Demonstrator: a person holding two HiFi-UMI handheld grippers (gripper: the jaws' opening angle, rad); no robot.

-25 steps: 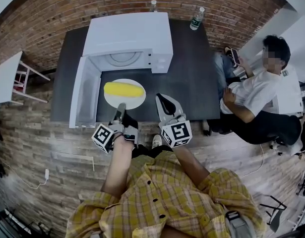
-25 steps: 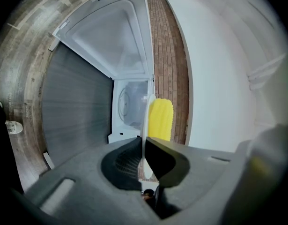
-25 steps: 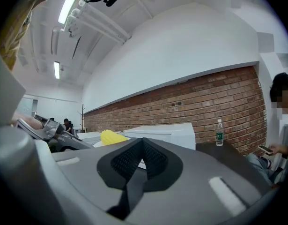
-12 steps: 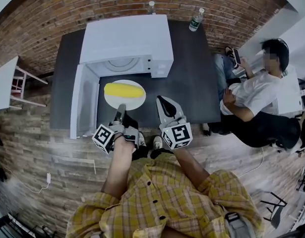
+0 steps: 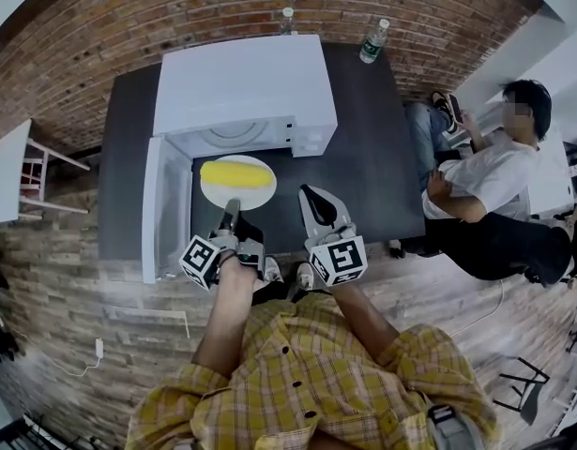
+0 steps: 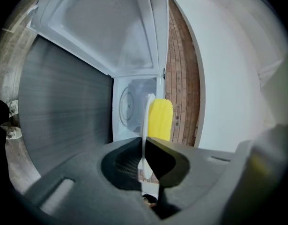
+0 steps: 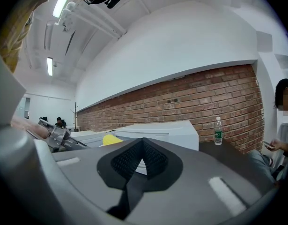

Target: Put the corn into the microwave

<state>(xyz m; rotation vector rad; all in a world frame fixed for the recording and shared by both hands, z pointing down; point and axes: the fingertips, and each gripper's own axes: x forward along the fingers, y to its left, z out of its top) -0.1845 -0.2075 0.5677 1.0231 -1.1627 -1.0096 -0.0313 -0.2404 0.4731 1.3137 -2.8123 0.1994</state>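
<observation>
Plate (image 5: 234, 196) w/ corn (image 5: 236, 172) now nearer microwave (image 5: 241, 78)

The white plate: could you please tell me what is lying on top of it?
A yellow corn cob lies across the plate; the plate's middle beneath it is covered.

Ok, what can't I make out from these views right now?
- Microwave inside: head view shows only a strip under its roof; in the left gripper view the plate and corn cover part.
- Microwave buttons: too small and foreshortened, head view.
- Bottle label: too small, head view and right gripper view.
</observation>
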